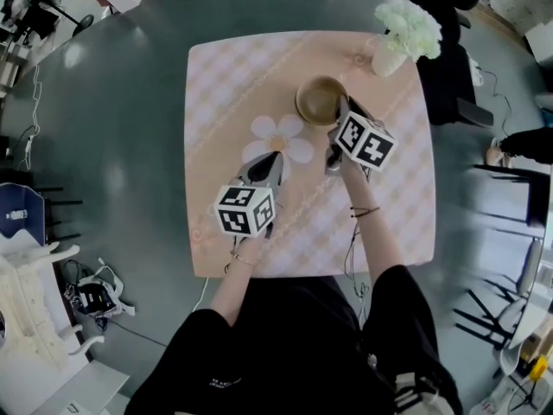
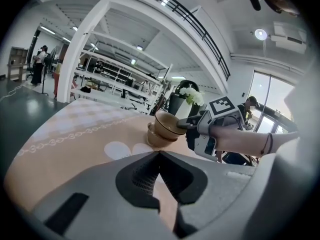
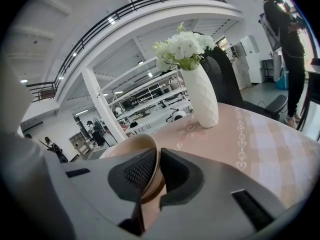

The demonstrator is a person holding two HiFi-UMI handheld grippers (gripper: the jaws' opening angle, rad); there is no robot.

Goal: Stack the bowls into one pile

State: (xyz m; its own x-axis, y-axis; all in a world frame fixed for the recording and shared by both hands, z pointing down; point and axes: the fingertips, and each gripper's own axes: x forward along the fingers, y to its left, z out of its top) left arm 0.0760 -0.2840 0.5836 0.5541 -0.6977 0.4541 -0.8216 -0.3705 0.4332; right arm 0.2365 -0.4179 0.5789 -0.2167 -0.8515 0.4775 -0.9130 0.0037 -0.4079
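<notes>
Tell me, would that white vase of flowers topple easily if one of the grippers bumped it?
Probably fairly easily: the white vase stands tall for its base, and the flowers spread wide above its neck, adding weight up high. It looks rigid and ceramic-like, so a fall might well crack it.

Big lab hall: equipment racks, mezzanine railing, grey floor.

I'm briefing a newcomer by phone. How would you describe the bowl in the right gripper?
On the pink checked tablecloth, look beside the white vase of flowers for two tan bowls. It is the upper bowl, its rim pinched by the right gripper, not the lower bowl under it.
</notes>
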